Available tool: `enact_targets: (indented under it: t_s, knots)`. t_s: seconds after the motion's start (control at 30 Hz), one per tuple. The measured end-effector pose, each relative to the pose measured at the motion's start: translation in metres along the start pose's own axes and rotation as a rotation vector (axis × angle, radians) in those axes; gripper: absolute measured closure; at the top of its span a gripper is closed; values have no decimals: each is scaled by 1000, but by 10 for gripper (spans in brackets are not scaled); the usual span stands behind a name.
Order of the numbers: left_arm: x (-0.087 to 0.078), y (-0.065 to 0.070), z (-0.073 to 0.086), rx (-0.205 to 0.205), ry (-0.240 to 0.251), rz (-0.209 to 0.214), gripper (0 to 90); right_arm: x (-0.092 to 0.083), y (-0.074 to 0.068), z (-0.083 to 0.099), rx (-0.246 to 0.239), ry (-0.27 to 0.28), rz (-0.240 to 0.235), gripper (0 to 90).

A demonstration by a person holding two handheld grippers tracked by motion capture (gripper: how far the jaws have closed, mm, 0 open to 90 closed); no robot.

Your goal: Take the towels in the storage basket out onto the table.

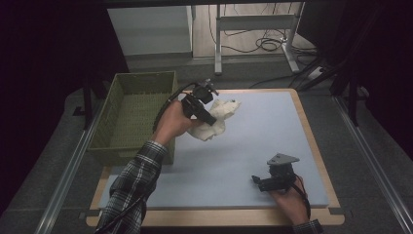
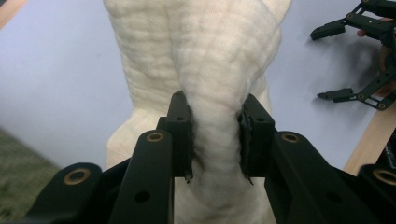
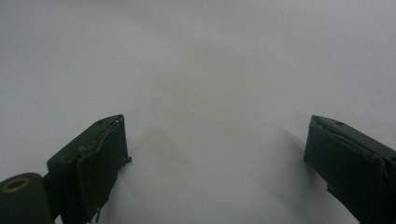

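White cloth (image 2: pixel 196 60) hangs clamped in the left gripper (image 2: pixel 215 135), just right of the basket (image 1: pixel 131 114); the right gripper (image 3: pixel 215 154) rests apart.

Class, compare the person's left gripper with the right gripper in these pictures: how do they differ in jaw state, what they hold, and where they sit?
The left gripper has its jaws pinched on a cream cloth; the right gripper stands open with nothing between its jaws. The left gripper is beside the green basket, at the far side of the blue mat; the right gripper sits low at the mat's near edge. Both are black, two-jawed and hand-held.
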State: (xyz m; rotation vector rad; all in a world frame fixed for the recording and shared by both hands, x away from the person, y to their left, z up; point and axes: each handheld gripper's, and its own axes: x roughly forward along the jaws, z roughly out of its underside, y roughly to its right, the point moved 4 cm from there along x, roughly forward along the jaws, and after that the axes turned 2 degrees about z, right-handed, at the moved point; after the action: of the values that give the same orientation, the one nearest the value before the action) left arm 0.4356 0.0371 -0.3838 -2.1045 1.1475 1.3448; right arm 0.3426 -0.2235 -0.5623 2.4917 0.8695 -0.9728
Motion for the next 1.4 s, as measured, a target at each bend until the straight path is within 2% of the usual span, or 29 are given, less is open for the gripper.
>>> enact_targets:
  t_s: [0.23,0.43,0.53,0.7,0.8,0.9,0.97,1.13,1.27,1.4]
  knots:
    - [39,14,-15,24,-18,13,699,0,0,0,3,2,-1,64]
    - [72,19,-22,36,-23,4,697,0,0,0,1,3,-4,64]
    - [88,18,-20,40,-33,-26,692,0,-1,0,-3,3,-10,64]
    - [115,11,-10,11,-40,1,683,0,-1,0,-3,3,-15,64]
    - [126,9,-5,12,-33,20,667,0,-1,0,-3,2,-15,64]
    - [135,11,-1,4,-16,31,613,0,-1,0,-2,2,-16,64]
    - [138,12,1,11,-8,34,557,0,-1,0,-2,1,-17,63]
    - [134,16,1,13,44,28,337,0,-1,0,-2,1,-18,63]
    - [124,19,5,28,72,5,280,0,-1,0,-3,1,-17,64]
    - [114,21,13,36,95,-17,278,0,-1,0,-2,0,-19,64]
